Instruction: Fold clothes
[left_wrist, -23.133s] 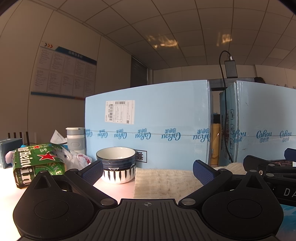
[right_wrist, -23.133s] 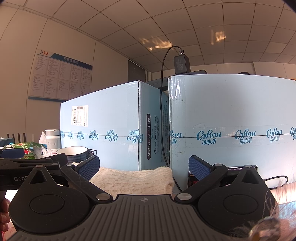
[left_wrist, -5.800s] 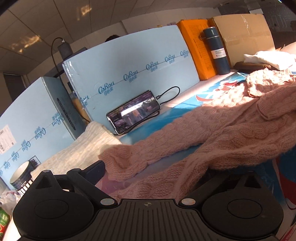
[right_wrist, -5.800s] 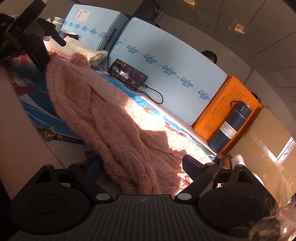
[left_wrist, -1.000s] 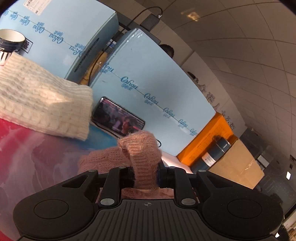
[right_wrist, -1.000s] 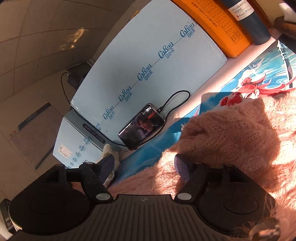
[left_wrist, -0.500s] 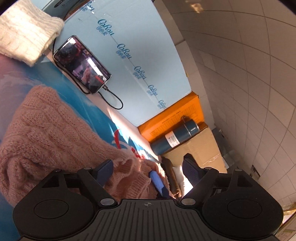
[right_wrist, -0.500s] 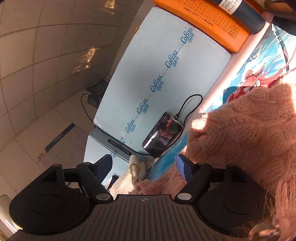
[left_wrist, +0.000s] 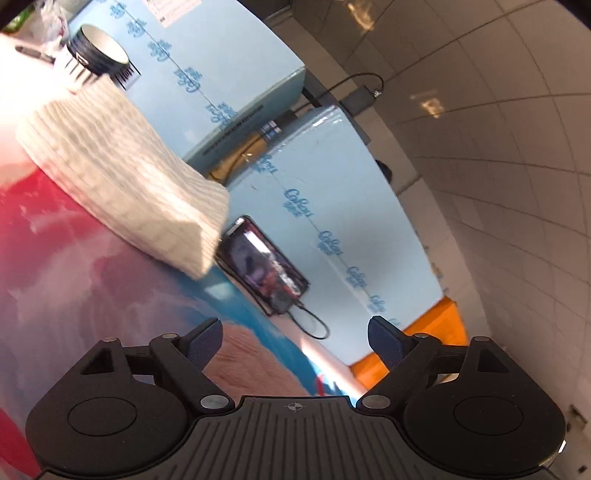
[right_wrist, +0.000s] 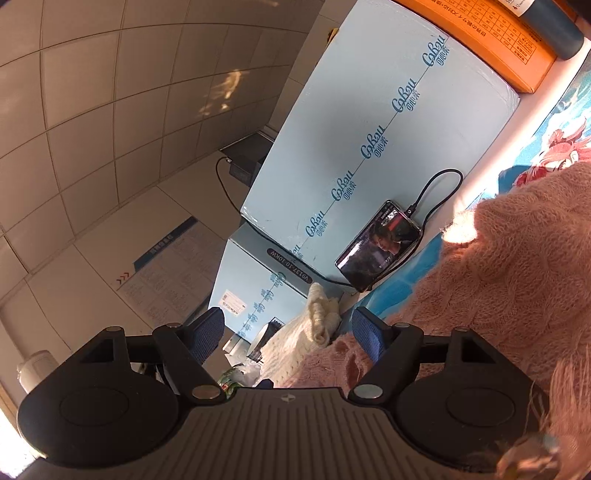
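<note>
Printed counter (left_wrist: 74, 295) carries a pink sweater (right_wrist: 517, 266) bunched beside the right gripper (right_wrist: 288, 332). Left gripper (left_wrist: 295, 338) hovers at its edge. Both gape, empty.

A: Left wrist view's smeared. The white knit (left_wrist: 122, 177) is a blur, and the phone (left_wrist: 267, 275) screen can't be read.

B: Pink sweater (left_wrist: 251, 369) there?

A: Only a patch between the left gripper (left_wrist: 295, 339) fingers; the rest sits behind the housing.

B: Right wrist view: the sweater (right_wrist: 509, 266) runs off the right edge, and the flask (right_wrist: 550, 22) is cut by the top. Far left, the poster (right_wrist: 166, 269) text is too small to read.
</note>
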